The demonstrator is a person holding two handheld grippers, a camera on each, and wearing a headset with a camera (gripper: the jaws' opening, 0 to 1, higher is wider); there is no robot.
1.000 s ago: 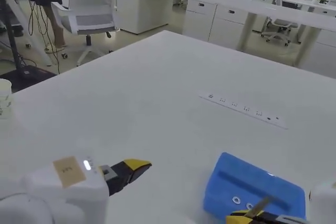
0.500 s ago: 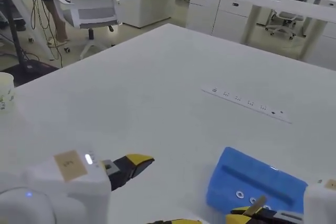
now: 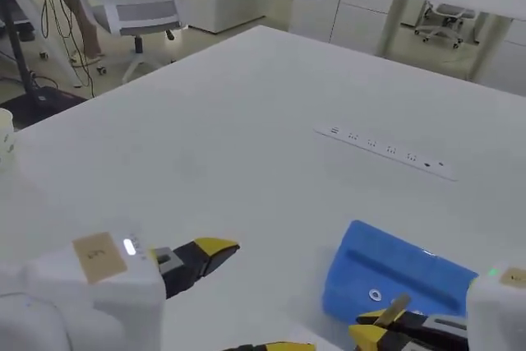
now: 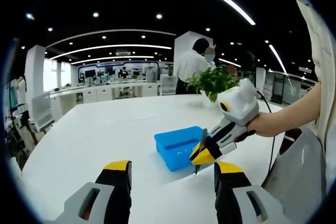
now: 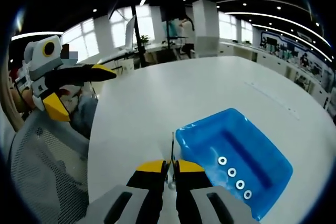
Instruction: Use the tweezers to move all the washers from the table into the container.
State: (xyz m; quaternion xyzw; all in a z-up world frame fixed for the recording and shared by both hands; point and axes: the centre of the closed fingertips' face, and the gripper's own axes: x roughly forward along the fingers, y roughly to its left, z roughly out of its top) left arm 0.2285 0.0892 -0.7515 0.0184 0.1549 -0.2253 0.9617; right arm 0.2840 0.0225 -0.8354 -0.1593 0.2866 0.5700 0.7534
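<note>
Right gripper [image 5: 171, 167], clenched on the tweezers [image 5: 172, 148], hovers at nine o'clock of the blue container [image 5: 205, 135], four washers [image 5: 231, 172] lying inside; left gripper [image 4: 173, 167] hangs released. A careless swing of the tips could catch the rim and spill them.

Left tongs [image 4: 173, 167] and right tongs [image 5: 170, 167] match: black jaws capped yellow, grey bases, white moulded housings; the left housing bears 1 tan label [image 3: 99, 254] and a lit white lamp [image 3: 129, 247]; the right has a green lamp [image 3: 493, 272] and a black cable [image 4: 271, 129]; cream knit sleeve [image 4: 315, 40].
</note>
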